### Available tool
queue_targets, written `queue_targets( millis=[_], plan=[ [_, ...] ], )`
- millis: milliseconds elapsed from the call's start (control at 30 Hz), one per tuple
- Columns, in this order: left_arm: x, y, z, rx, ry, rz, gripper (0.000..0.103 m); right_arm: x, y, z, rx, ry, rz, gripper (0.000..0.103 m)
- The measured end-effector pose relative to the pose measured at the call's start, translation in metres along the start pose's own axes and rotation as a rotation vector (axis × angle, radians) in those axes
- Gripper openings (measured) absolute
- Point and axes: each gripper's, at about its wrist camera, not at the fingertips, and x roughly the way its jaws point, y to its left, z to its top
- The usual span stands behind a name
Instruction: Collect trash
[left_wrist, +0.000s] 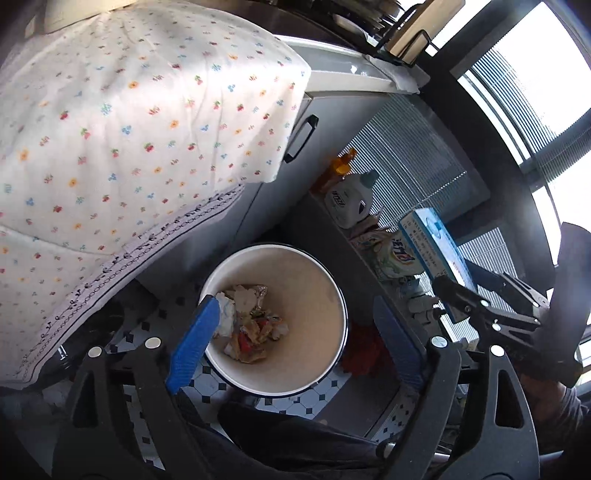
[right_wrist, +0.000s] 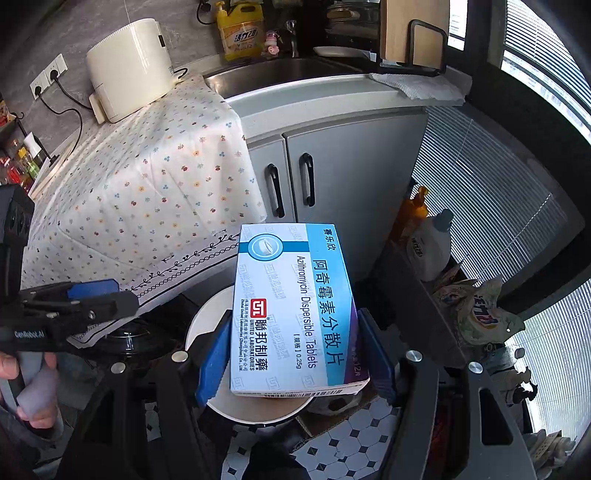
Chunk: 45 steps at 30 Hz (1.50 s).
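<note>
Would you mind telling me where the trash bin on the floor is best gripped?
Grip the trash bin by its thin rim, coming from above, one finger inside and one outside: the body is too wide for the open left claw, and the mouth faces up.

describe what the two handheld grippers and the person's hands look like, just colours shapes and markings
Both grippers are black plastic linkage frames with round silver pivot bolts and flat blue fingers. The left gripper carries white "GenRobot.AI" lettering on its body. The hand gripping its pale grey handle is bare, with a grey sleeve below. The right gripper looks identical.
</note>
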Motion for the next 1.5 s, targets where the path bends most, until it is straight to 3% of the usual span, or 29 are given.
queue_targets(
  millis=[200,233,300,433,600,833,1000,1500],
  plan=[
    [-0.037,0.025,0.009,-0.042,-0.068,0.067,0.085,0.016,0.019,-0.002,-0.041,0.039,0.049,0.066],
    [-0.043,0.030,0.010,-0.050,-0.076,0.078,0.085,0.020,0.022,-0.003,-0.046,0.048,0.057,0.069],
    [-0.057,0.040,0.012,-0.056,-0.092,0.107,0.085,0.028,0.025,-0.002,-0.036,0.065,0.062,0.087],
    [-0.087,0.056,0.016,-0.068,-0.148,0.162,0.085,0.041,0.030,0.008,-0.021,0.086,0.052,0.085],
    [-0.119,0.072,0.019,-0.115,-0.220,0.190,0.087,0.035,0.048,0.033,-0.049,0.048,0.078,0.085],
    [-0.152,0.094,0.025,-0.118,-0.288,0.196,0.096,0.019,0.076,0.061,-0.044,0.011,0.100,0.085],
    [-0.171,0.112,0.038,-0.094,-0.310,0.201,0.097,0.005,0.095,0.078,-0.001,-0.013,0.102,0.091],
    [-0.236,0.155,0.085,0.090,-0.388,0.158,0.097,-0.039,0.150,0.122,0.184,-0.165,0.019,0.095]
  ],
)
